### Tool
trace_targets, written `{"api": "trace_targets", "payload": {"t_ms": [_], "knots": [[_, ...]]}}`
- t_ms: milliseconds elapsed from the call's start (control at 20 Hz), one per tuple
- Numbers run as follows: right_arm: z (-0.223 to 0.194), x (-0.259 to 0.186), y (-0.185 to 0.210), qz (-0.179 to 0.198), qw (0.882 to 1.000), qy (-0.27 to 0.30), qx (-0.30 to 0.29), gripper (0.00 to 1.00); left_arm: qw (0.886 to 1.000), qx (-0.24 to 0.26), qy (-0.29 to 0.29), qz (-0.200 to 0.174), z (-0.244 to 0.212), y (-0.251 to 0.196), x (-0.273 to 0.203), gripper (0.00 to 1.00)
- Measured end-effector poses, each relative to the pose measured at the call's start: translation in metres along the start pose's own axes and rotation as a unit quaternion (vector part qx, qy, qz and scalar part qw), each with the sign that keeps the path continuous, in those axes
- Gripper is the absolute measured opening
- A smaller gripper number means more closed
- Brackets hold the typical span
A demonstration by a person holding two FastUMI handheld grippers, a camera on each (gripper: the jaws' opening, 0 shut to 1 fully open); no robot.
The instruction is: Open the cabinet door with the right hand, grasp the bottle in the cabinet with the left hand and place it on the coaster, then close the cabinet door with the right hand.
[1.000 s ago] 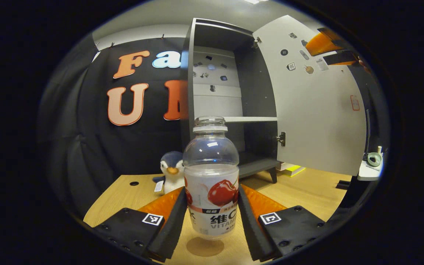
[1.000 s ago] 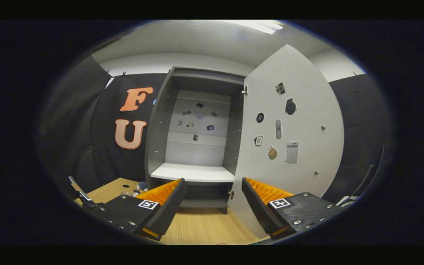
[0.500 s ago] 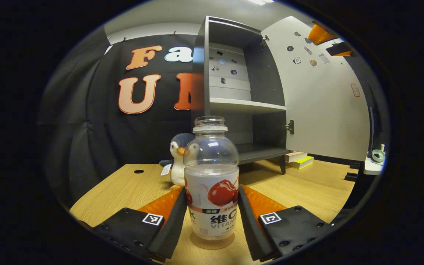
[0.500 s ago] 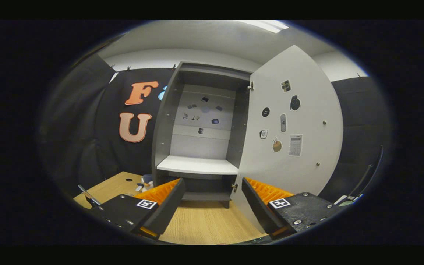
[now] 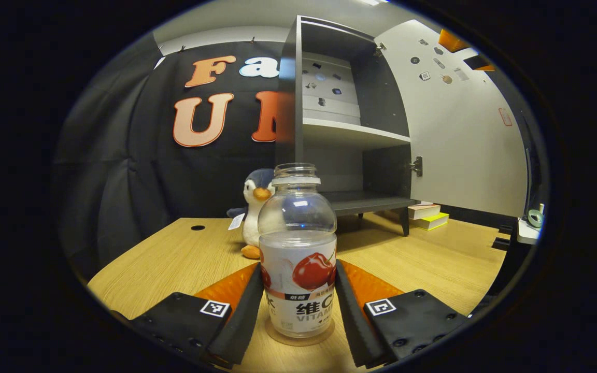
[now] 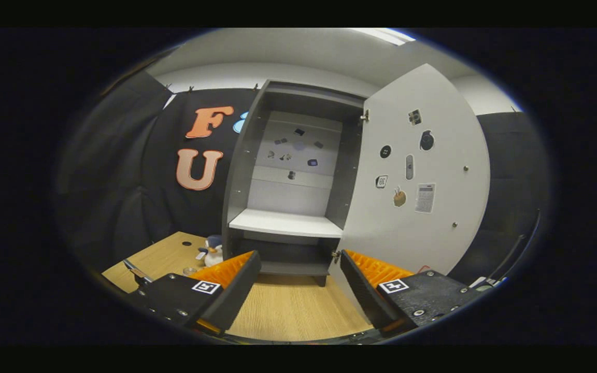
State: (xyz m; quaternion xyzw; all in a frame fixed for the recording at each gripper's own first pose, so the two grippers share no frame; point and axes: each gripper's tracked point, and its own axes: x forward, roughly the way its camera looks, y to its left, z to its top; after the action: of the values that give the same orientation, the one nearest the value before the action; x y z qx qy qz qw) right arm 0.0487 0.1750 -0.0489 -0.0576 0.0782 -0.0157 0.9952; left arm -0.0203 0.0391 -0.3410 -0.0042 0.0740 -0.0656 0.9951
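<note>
Now the bottle stands on the round coaster on the tabletop. The left gripper has one finger on each side of the bottle's label and squeezes it, so the bottle cannot tip while it sits down. The bottle stands straight up, its long way going from bottom to top, and its open mouth points at the ceiling. It has no cap, so keeping it straight is a good idea. It looks like it sits near the middle of the coaster, but the bottle hides most of it.

The cabinet is at the back of the tabletop and its door is swung wide to the right. The right gripper waits in front of the cabinet with its fingers spread apart and nothing between them. It is probably held there so it can push the door shut next. A toy penguin sits beside the cabinet, behind the bottle.
</note>
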Motion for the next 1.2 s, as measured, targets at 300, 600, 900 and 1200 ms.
{"api": "trace_targets", "payload": {"t_ms": [300, 600, 900, 1200], "knots": [[-0.012, 0.003, -0.001, 0.003, 1.000, 0.019, 0.007, 0.95, 1.000, 0.005, 0.010, 0.007, -0.014, 0.004, 0.013, 0.80], [-0.014, 0.009, 0.002, 0.009, 1.000, 0.020, 0.003, 0.95, 1.000, 0.020, 0.002, 0.008, -0.013, 0.002, 0.013, 0.84], [-0.020, 0.011, 0.009, 0.017, 0.999, 0.030, 0.001, 0.95, 1.000, 0.011, 0.016, 0.015, -0.020, 0.004, 0.004, 0.86], [-0.021, 0.012, 0.016, 0.027, 0.999, 0.033, -0.001, 0.95, 1.000, 0.010, 0.021, 0.013, -0.020, 0.004, 0.002, 0.87]]}}
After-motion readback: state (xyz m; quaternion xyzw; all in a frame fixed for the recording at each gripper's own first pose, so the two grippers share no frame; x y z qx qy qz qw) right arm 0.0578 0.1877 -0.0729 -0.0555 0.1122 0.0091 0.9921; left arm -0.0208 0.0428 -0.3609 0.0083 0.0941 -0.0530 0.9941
